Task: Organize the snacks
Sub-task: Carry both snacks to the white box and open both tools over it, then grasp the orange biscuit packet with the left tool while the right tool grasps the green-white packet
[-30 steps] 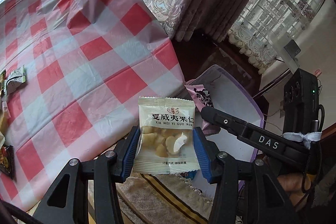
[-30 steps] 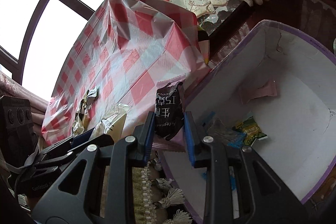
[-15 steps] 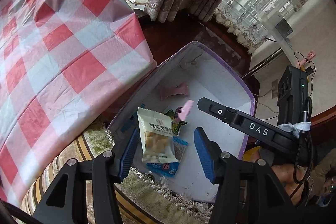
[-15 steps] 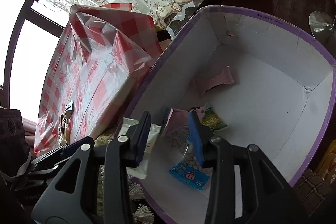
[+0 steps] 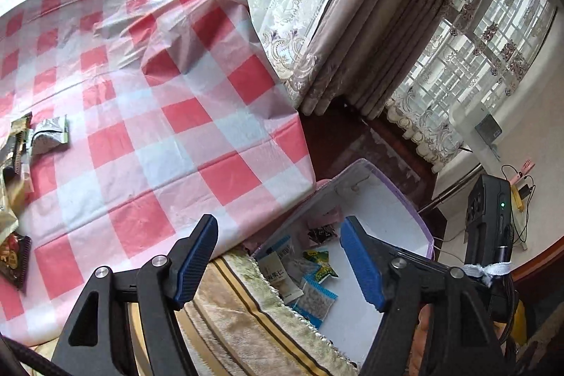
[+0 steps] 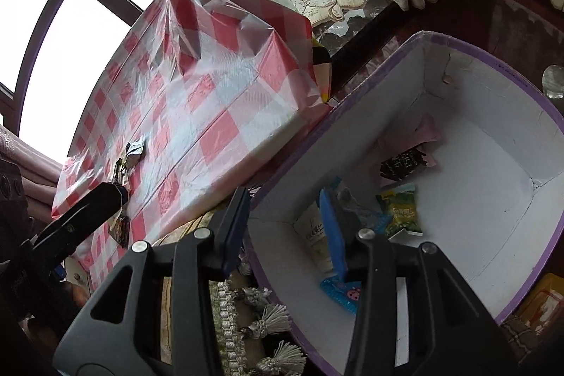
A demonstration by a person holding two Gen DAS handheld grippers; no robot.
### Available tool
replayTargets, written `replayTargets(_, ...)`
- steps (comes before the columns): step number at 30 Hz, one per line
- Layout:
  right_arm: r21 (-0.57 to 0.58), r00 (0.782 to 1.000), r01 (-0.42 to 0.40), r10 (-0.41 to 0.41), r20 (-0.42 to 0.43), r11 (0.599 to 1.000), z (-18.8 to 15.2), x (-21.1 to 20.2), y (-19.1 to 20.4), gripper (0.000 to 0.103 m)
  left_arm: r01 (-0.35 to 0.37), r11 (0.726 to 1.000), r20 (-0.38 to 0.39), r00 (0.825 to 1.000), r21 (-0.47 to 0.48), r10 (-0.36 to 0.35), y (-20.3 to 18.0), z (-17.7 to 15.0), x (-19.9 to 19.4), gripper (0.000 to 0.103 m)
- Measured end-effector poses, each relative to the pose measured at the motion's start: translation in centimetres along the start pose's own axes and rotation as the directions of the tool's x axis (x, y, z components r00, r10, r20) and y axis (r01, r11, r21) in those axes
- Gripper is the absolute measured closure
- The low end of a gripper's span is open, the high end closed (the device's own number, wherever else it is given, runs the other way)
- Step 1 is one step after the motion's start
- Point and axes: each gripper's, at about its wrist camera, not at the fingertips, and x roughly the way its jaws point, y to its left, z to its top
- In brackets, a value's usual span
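Note:
A white box with a purple rim [image 5: 405, 199] [image 6: 528, 87] stands on the floor beside the table. In it lie a white nut packet [image 5: 278, 270] [image 6: 315, 235], a dark chocolate packet [image 5: 320, 231] [image 6: 405, 164], a green packet [image 5: 320, 265] [image 6: 402, 210], a blue packet [image 5: 317, 298] [image 6: 342, 295] and a pink one [image 6: 416, 136]. My left gripper [image 5: 278, 228] hovers over the box's near corner, its jaws opening with nothing between them. My right gripper [image 6: 283, 199] is open and empty above the box's left wall.
The table wears a red-and-white checked cloth [image 5: 158, 129] [image 6: 211, 94]. On its left part lie a silver wrapper [image 5: 49, 134] [image 6: 135, 150] and a dark packet [image 5: 14, 256]. A beige fringed cover [image 5: 246, 305] hangs below the table. Curtains and windows stand behind.
The left gripper let go of the nut packet and the right let go of the chocolate packet; both now lie in the box. Both jaws widened and both views swung back toward the table.

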Motion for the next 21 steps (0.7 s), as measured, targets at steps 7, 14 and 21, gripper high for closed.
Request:
replayTargets(7, -0.158, 1.0, 0.014, -0.016, -0.012, 0.987, -0.9, 1.7, 7.5, 0.058, -0.182, 0.982, 0.111, 0.976, -0.048, 0.186, 6.6, -0.3, -4.7, 0.03)
replayTargets(14, -0.293, 0.998, 0.006, -0.026, -0.062, 0.956, -2.3, 4.3, 13.8, 0.058, -0.276, 0.944, 0.125, 0.946, -0.179, 0.3, 15.3, -1.9, -8.5, 0.03)
replayTargets(21, -0.382, 0.995, 0.038, -0.071, -0.075, 0.924, -2.8, 6.5, 17.4, 0.058, -0.3, 0.899, 0.111, 0.93, -0.319, 0.349, 22.9, -3.8, -10.8, 0.03)
